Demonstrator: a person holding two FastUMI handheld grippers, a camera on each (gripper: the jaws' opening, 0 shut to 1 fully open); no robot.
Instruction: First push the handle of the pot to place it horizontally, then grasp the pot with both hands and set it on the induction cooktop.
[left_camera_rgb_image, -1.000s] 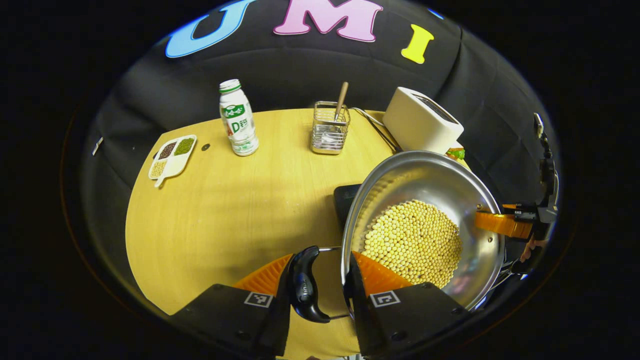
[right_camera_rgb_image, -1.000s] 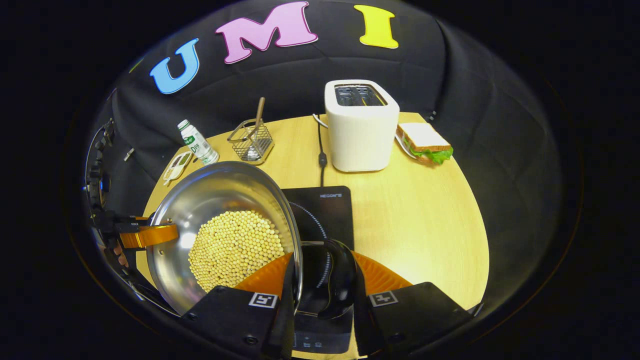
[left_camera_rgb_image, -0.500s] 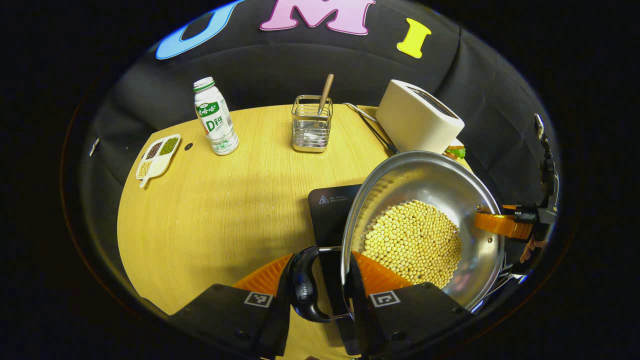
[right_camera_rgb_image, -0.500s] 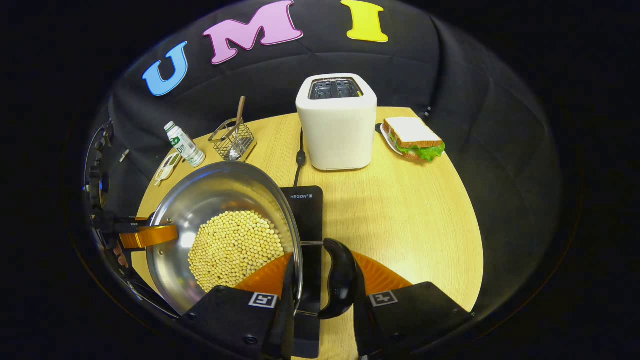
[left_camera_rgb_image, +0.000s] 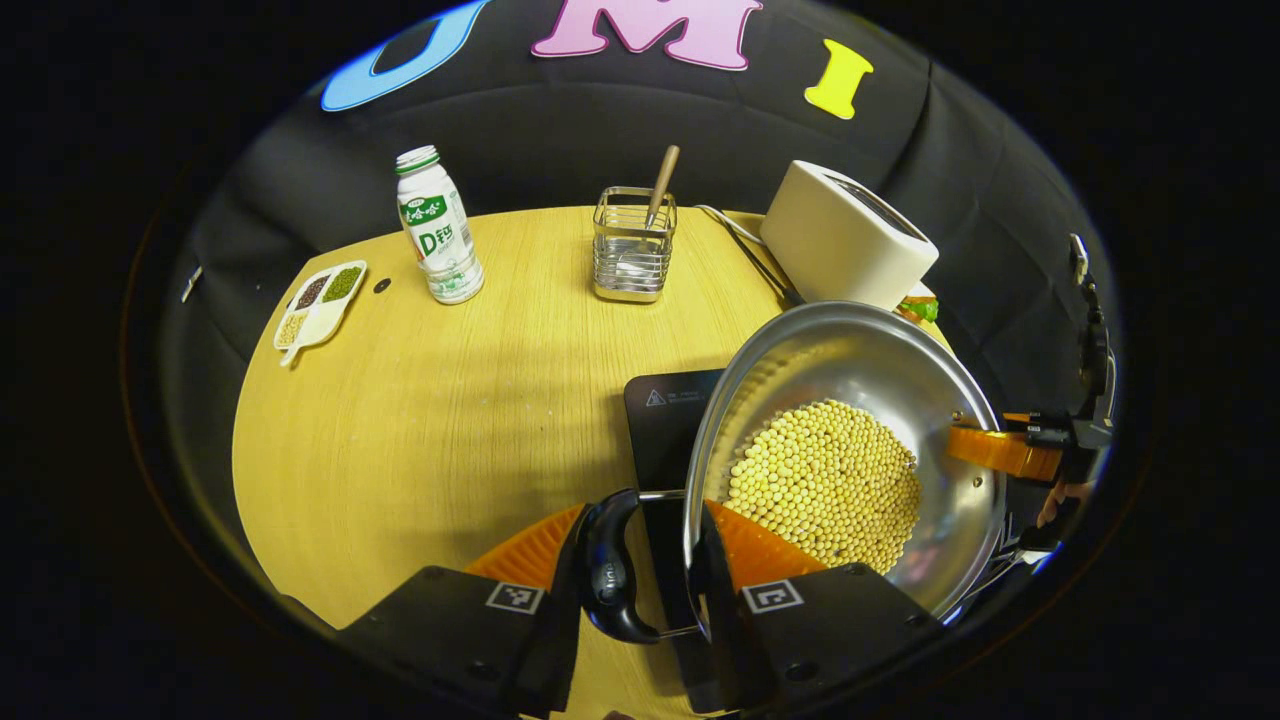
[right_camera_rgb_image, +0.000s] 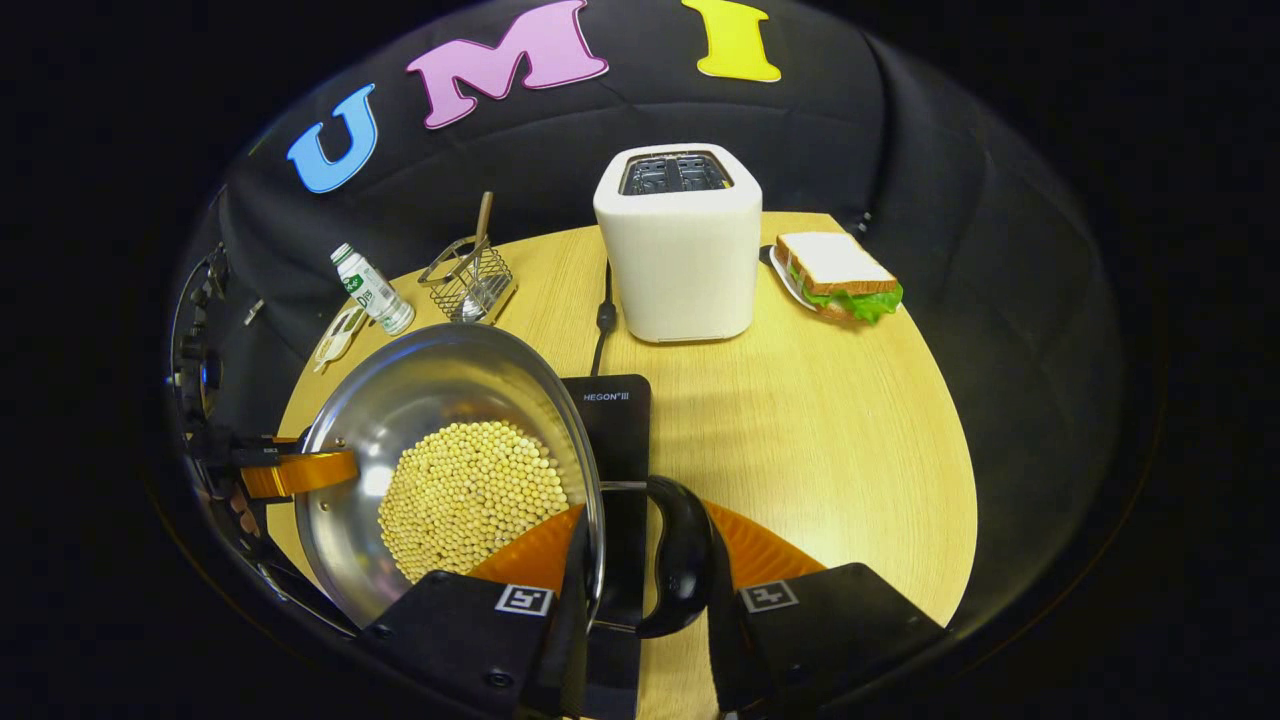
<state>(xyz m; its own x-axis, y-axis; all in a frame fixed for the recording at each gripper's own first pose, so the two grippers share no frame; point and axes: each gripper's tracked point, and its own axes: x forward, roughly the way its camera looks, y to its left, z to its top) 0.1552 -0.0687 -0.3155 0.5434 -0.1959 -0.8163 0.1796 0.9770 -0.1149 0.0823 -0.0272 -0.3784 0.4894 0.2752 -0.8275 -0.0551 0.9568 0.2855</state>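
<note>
Left gripper (left_camera_rgb_image: 640, 590) up close: its two orange fingers (left_camera_rgb_image: 535, 545) are drawn in around the black side handle (left_camera_rgb_image: 607, 570) of the steel pot (left_camera_rgb_image: 850, 350), the handle and the rim sitting right between them, pads pressing from either side. The pot bowl swells out just beyond the inner finger, loaded with a mound of soybeans (left_camera_rgb_image: 825, 480).

Over in the right gripper view it's the mirror image: the right gripper (right_camera_rgb_image: 640, 590) has its fingers (right_camera_rgb_image: 745, 545) narrowed onto the opposite black handle (right_camera_rgb_image: 683, 565), rim caught in the same pinch, beans just past the inner finger.

Handling call: stiff metal, likely weighty with that bean load, and polished steel looks slippery. The two loop handles look like the sensible holds; keep it level, since the loose beans would probably shift if it tips.

Just beyond the fingers, under the pot, lies the black induction cooktop (right_camera_rgb_image: 615, 420); the pot appears held above it and partly overlapping it, though whether it touches I cannot tell.

Further out: a wire cutlery basket (left_camera_rgb_image: 630, 255), a milk bottle (left_camera_rgb_image: 437, 235), a white toaster (right_camera_rgb_image: 680, 245) and a sandwich (right_camera_rgb_image: 840, 275) at the far edge of the wooden table (left_camera_rgb_image: 420, 420).
</note>
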